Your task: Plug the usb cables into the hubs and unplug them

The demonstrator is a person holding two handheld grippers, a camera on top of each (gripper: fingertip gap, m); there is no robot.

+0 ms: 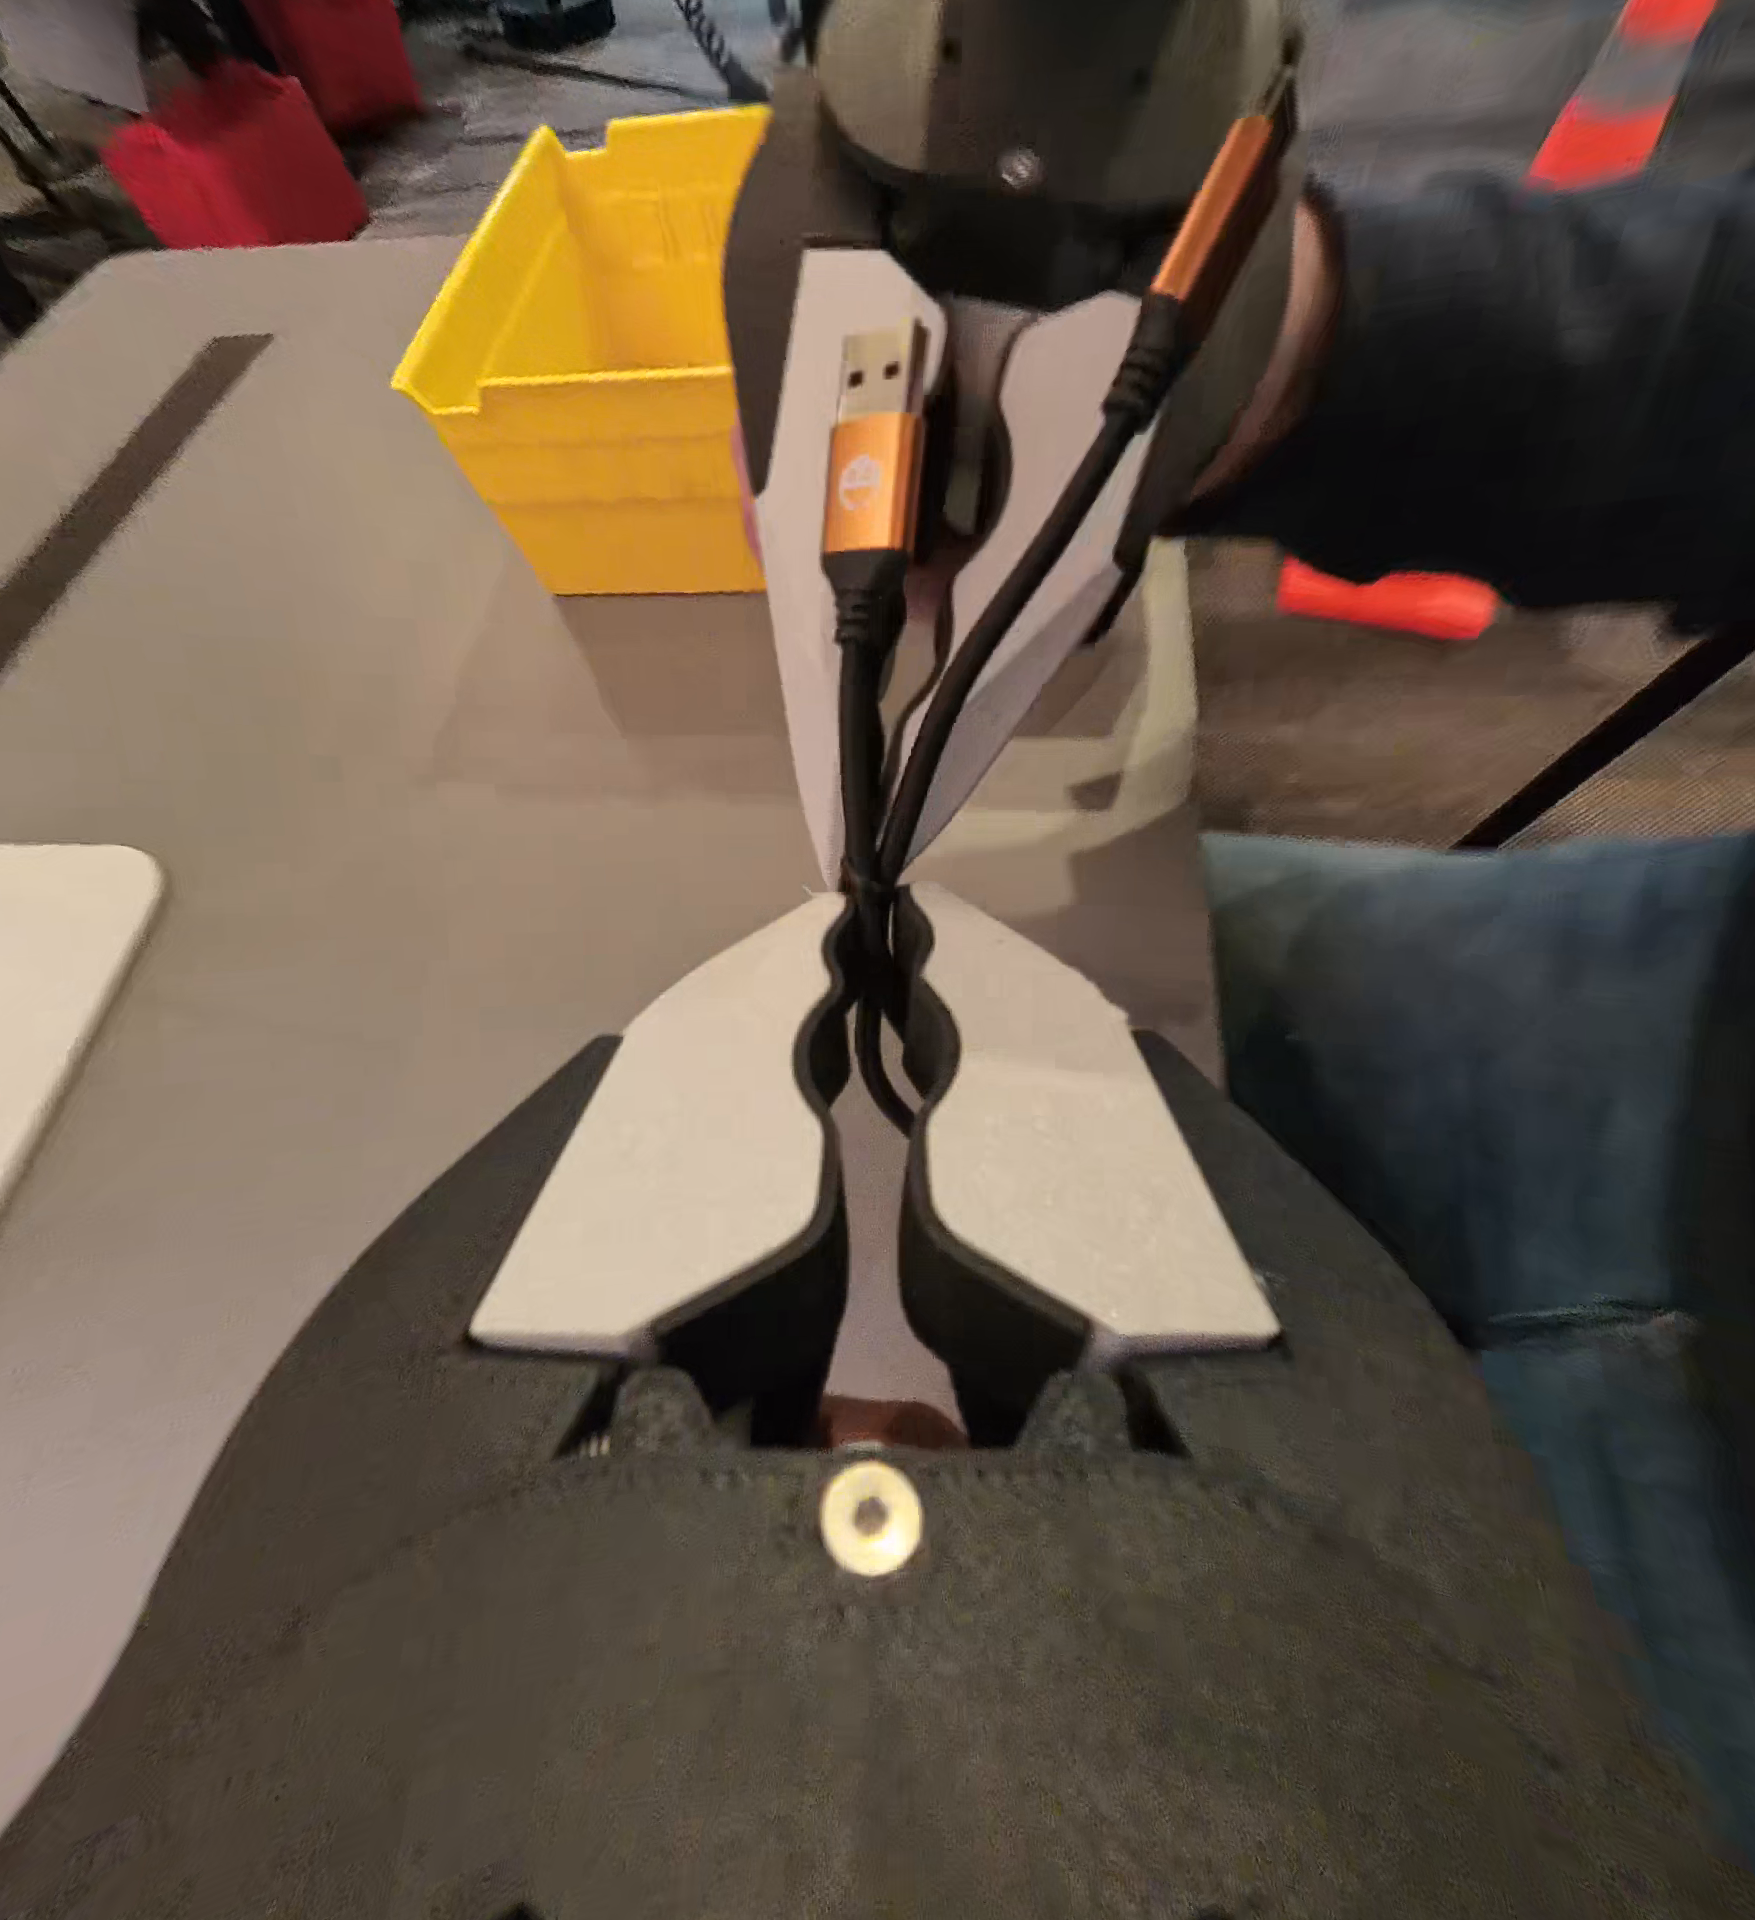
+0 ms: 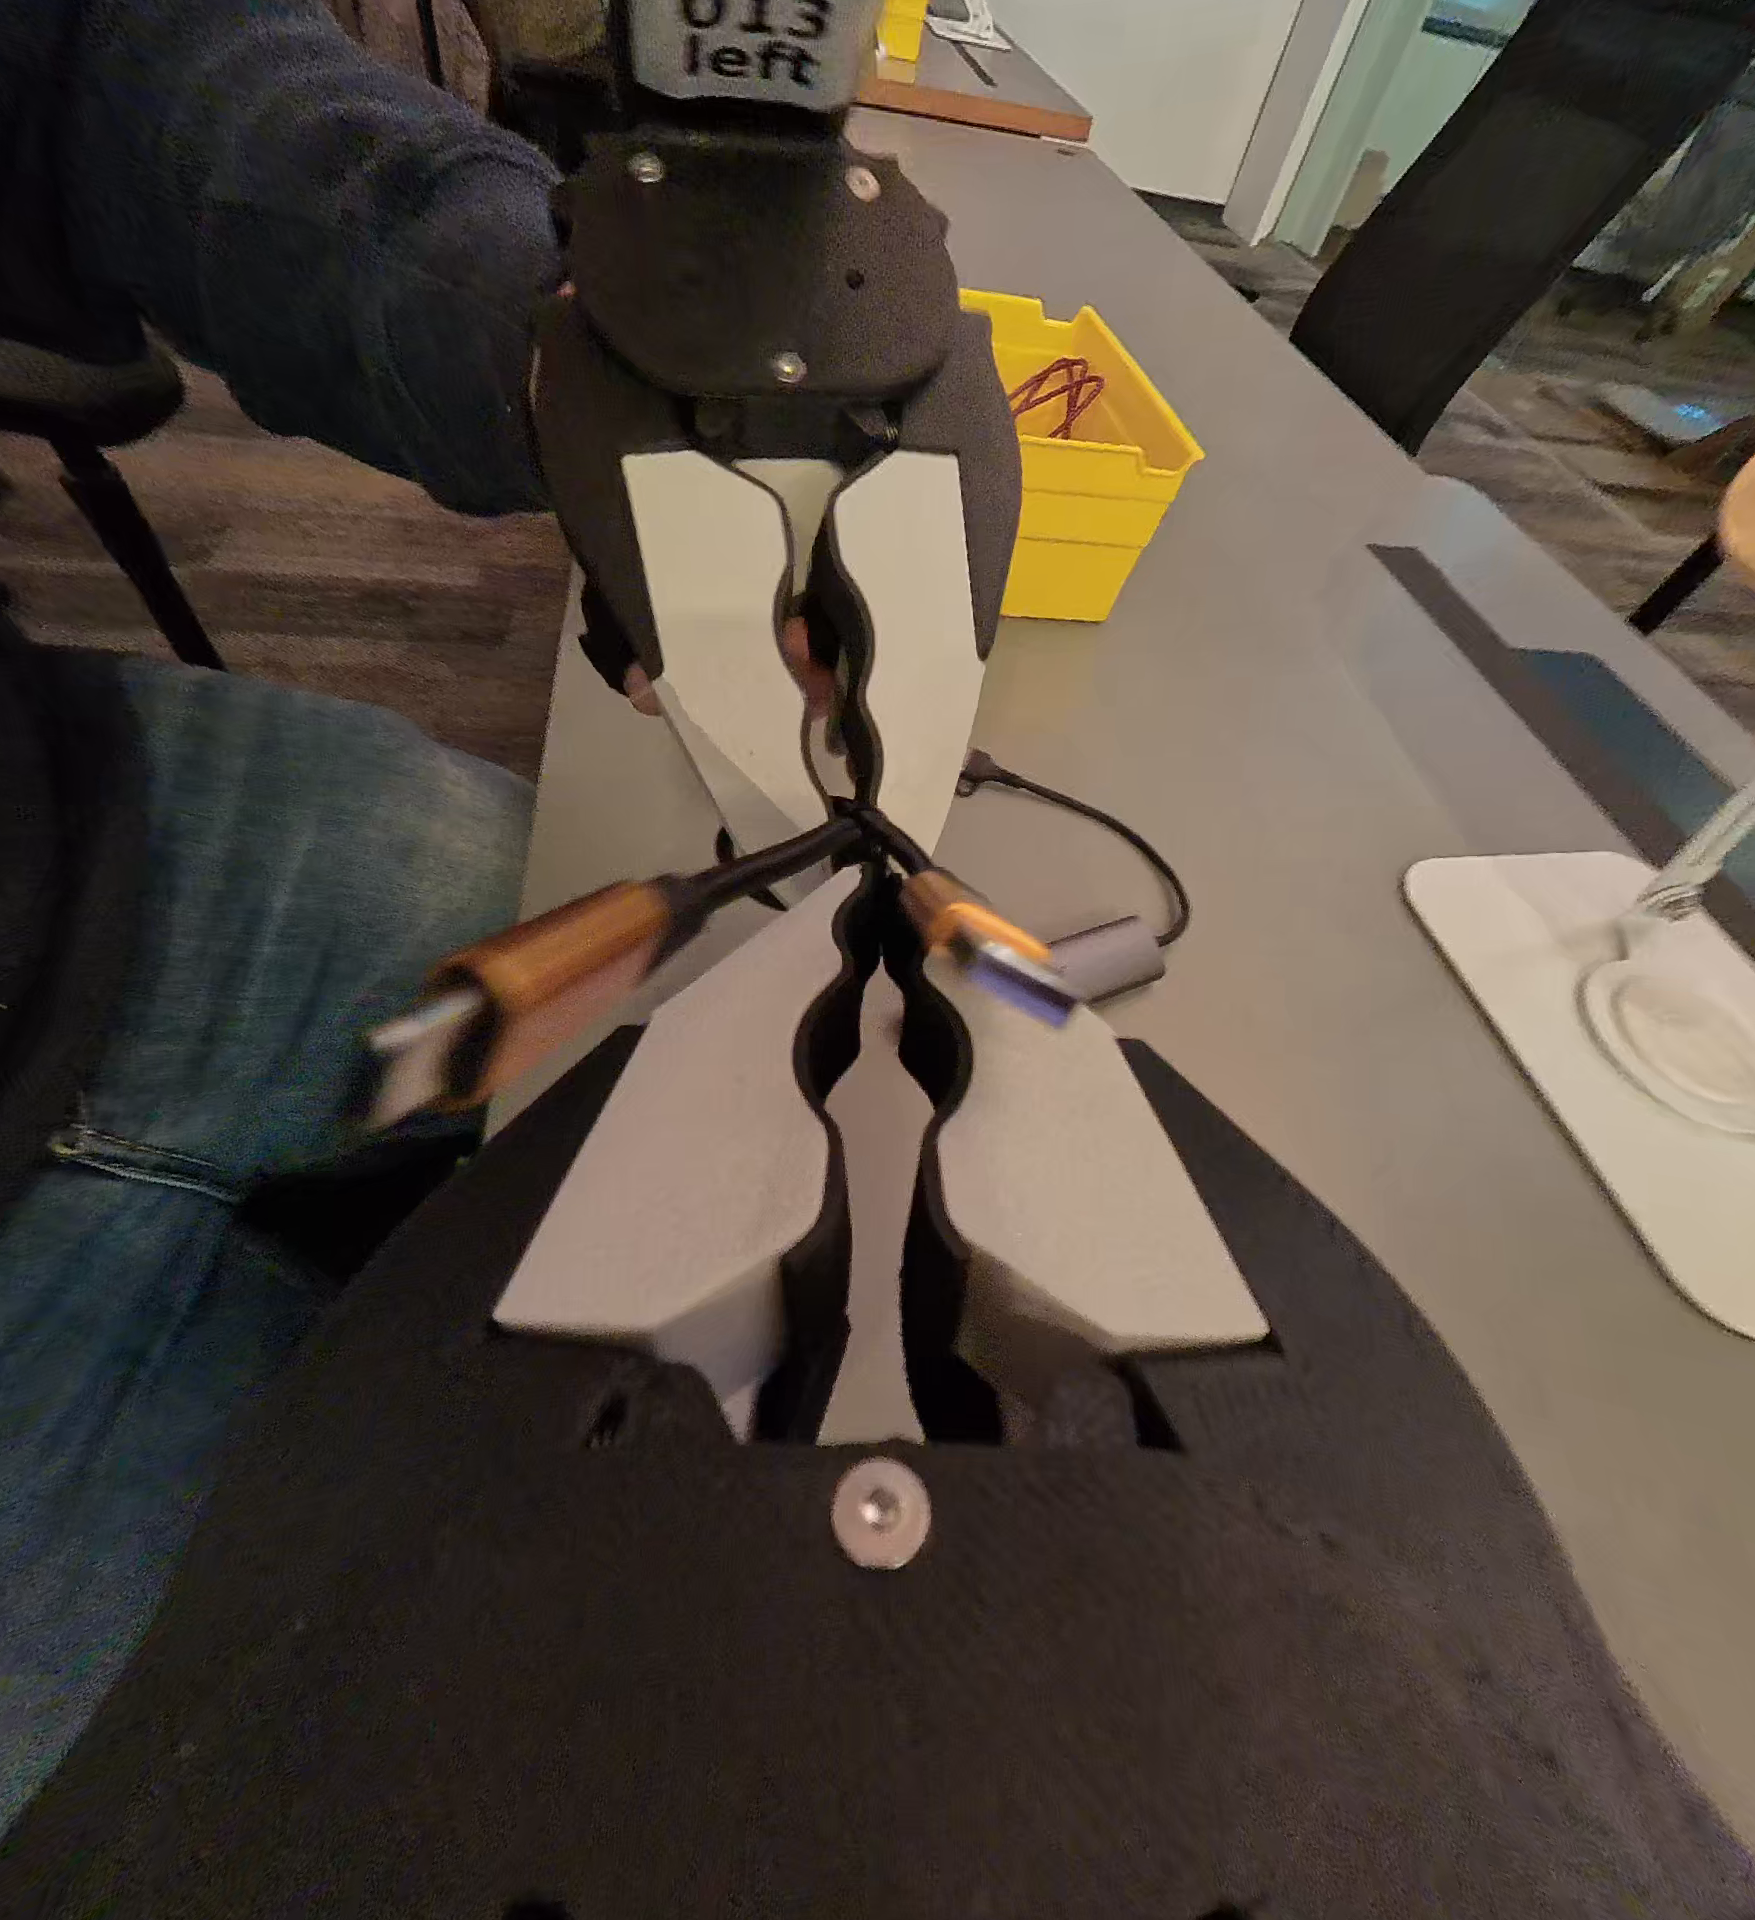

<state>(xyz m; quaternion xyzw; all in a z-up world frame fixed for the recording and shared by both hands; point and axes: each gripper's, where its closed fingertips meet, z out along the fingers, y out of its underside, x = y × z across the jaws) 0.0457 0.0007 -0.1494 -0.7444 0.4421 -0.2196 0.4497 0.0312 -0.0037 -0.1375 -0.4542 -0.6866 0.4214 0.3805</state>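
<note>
Left tongs at the bottom of the frame pinch the black usb cables tight; right tongs meet them tip to tip, clenched on the same bundle. Behind lies a grey table with a yellow bin and a white pad. Two orange plugs with silver ends stick out mid-frame, above the table.
</note>
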